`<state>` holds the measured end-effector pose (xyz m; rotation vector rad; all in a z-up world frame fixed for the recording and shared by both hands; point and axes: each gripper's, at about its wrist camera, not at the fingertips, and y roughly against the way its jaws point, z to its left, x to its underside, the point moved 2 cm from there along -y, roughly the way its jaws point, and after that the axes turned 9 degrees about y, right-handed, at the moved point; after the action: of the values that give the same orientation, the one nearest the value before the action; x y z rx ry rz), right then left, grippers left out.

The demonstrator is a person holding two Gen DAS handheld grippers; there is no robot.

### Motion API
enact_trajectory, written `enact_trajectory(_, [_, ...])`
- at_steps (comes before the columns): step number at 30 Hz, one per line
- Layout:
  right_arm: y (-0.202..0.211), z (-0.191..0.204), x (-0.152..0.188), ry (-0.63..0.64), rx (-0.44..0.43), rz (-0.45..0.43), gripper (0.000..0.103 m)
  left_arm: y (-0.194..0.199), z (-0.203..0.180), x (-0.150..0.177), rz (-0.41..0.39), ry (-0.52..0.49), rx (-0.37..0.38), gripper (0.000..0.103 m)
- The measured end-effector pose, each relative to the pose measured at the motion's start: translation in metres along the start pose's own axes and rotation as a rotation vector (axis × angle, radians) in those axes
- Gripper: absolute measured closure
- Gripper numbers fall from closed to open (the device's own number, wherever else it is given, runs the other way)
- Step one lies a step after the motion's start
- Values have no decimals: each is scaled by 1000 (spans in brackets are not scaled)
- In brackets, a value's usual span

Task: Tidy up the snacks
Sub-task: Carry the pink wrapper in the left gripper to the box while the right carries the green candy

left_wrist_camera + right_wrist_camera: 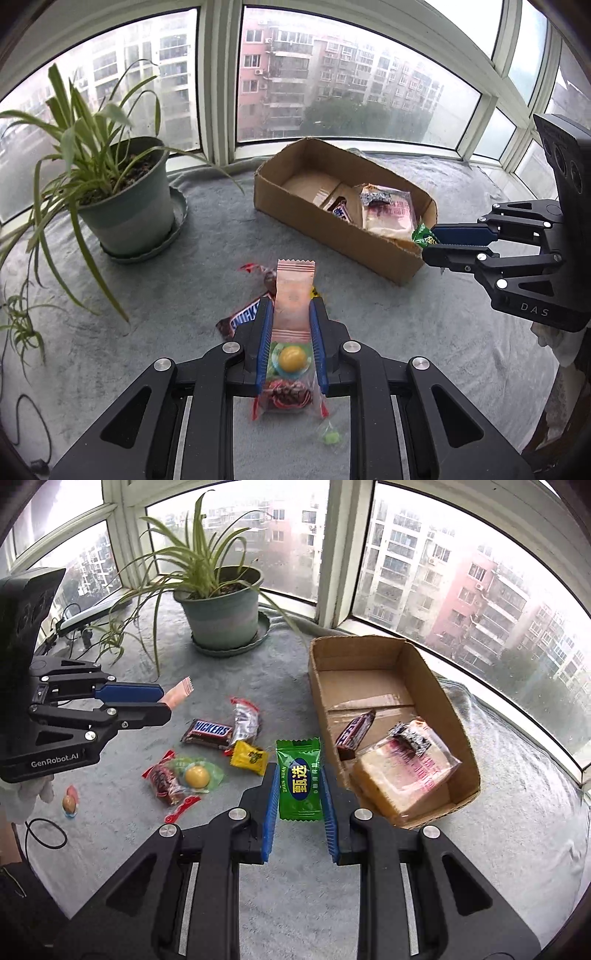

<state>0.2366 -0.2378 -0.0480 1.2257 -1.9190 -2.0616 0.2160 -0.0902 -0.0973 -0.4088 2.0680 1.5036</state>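
My left gripper [291, 302] is shut on a long pink snack packet [295, 284], held above the grey cloth; the right wrist view shows this gripper [166, 703] at the left with the pink packet's end [181, 692] sticking out. My right gripper [299, 775] is shut on a green candy packet [299, 781], beside the near corner of the cardboard box [424, 672]. In the left wrist view the right gripper [430, 245] hangs at the box's [332, 240] right end. The box holds a bread packet [402, 771], a chocolate bar [354, 731] and a small dark packet [410, 738].
Loose on the cloth lie a Snickers bar [208, 733], a silver-red packet [245, 718], a yellow candy [249, 757], a red packet [164, 779], an egg-yolk packet [197, 775] and a small sweet [70, 801]. A potted plant [221, 609] stands by the window. A black cable [46, 832] lies at the left.
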Motion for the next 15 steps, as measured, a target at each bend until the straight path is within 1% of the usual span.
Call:
enact_trajectory(8, [-17,-47,-17,-58,48,-7,80,-27,-23,-38,-35,-28,21,84])
enact_trajectory(15, [-38,-83,-21,-113,74,7,80,-58,-42,-69,-39,-37,42,85])
